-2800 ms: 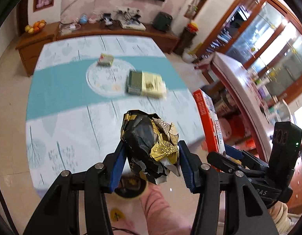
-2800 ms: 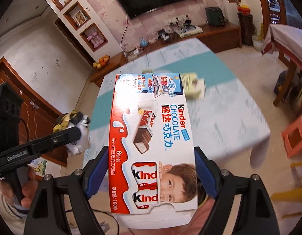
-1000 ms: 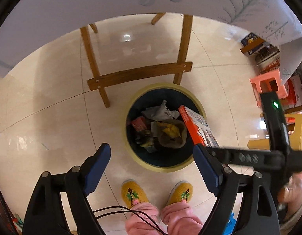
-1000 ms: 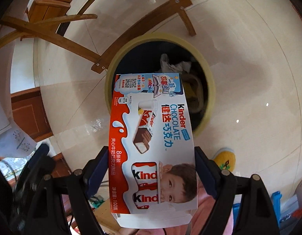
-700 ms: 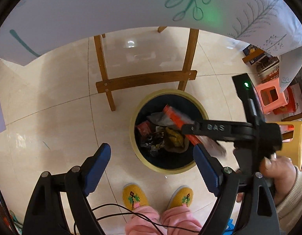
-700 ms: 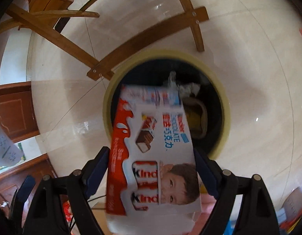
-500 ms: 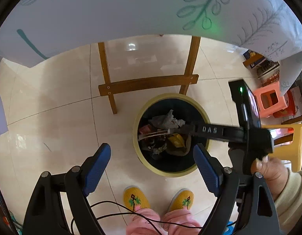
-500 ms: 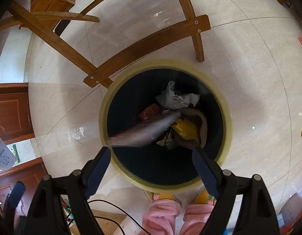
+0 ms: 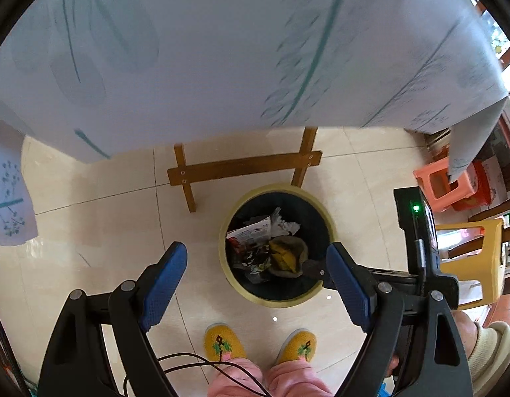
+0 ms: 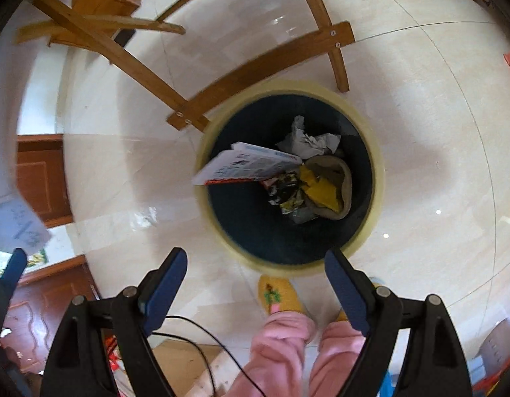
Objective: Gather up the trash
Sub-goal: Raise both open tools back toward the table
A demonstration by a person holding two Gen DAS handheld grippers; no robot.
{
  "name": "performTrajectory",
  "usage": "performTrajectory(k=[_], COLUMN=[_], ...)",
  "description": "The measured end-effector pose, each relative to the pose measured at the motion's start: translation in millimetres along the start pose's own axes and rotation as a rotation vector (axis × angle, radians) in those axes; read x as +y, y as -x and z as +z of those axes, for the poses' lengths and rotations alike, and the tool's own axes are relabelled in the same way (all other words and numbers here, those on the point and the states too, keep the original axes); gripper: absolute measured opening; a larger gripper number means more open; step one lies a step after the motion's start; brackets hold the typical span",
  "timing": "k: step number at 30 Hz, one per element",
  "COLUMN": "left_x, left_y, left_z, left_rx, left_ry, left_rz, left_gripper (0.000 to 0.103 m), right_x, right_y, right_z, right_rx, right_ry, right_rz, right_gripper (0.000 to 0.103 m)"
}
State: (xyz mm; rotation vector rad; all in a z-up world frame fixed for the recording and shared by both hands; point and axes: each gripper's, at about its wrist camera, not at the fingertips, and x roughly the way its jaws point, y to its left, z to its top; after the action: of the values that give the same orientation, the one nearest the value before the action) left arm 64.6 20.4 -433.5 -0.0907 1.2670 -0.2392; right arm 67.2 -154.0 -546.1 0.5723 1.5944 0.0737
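Both the left hand-held gripper (image 9: 256, 269) and right hand-held gripper (image 10: 255, 276) gape wide and empty above the tiled floor (image 10: 420, 66). The chocolate box (image 10: 245, 165) leans inside the round bin (image 10: 377, 172), against its left rim, beside the wooden legs (image 9: 241, 167) under the cloth-covered surface (image 9: 222, 49).

- Trash bin (image 10: 375, 178) on floor, just in front of table's wooden leg frame (image 10: 255, 63).
- Box (image 10: 248, 165) in bin, tilted against its left wall.
- Crumpled wrappers (image 10: 308, 192) in bin, right of box.
- 2 slippers (image 9: 222, 337) near bin's near side.
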Motion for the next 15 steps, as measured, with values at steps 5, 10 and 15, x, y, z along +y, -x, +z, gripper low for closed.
performTrajectory(k=[5,10,15], left_x=[-20,-41,-66], left_y=[51,116,186], left_z=[15,37,53], left_rx=[-0.043,-0.104,-0.168], left_ry=[-0.015,-0.006,-0.016], left_rz=[-0.002,-0.015,-0.025], left_gripper=[0.085,0.085,0.085], right_x=[26,51,73], right_y=[76,157,240], right_z=[-10,-18,-30], right_rx=[-0.078,-0.155,-0.235], right_ry=[0.057,0.108,0.177], right_rz=[0.019,0.041,0.058], right_gripper=[0.086,0.086,0.086])
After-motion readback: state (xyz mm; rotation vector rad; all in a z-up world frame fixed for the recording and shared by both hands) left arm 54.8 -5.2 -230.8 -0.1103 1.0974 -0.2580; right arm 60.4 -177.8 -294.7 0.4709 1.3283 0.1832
